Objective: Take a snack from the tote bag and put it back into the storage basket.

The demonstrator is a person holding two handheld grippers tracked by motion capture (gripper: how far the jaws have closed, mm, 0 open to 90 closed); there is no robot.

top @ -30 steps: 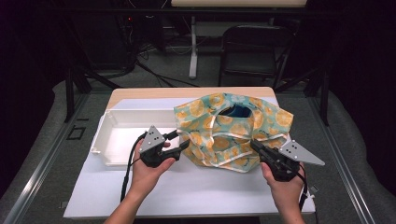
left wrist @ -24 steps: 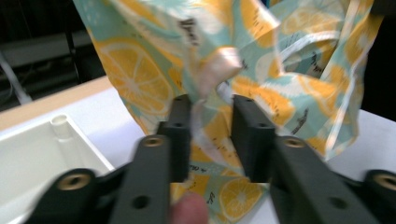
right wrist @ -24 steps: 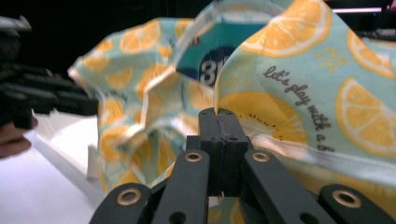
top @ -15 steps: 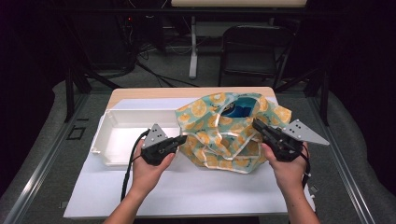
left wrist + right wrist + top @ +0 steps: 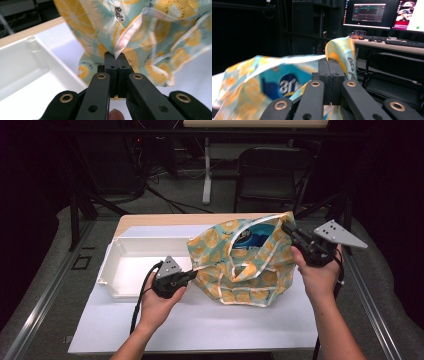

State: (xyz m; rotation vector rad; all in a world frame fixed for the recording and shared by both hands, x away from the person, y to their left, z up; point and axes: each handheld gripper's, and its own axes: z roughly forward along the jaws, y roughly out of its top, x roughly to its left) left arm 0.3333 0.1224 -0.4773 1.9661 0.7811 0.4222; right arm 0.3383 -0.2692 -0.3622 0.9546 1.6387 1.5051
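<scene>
A teal cloth bag with an orange-slice print [image 5: 240, 270] stands on the white table mat, its mouth pulled open. A blue packet [image 5: 252, 239] lies inside it, also visible as the blue packet [image 5: 284, 86] in the right gripper view. My left gripper [image 5: 191, 274] is shut on the bag's left rim near the table; the bag [image 5: 140, 32] hangs from its jaws [image 5: 115, 58]. My right gripper [image 5: 287, 229] is shut on the bag's right rim and holds it raised; the bag's edge [image 5: 342, 53] folds over the jaws.
A white plastic tray [image 5: 131, 265] sits left of the bag, right behind my left hand. A black chair [image 5: 272, 175] and table legs stand beyond the table's far edge. A desk with monitors [image 5: 369, 12] shows in the right gripper view.
My right gripper has lifted up and back to the right with the bag's rim, opening the mouth wider and showing the blue packet. The left gripper has stayed nearly still.
</scene>
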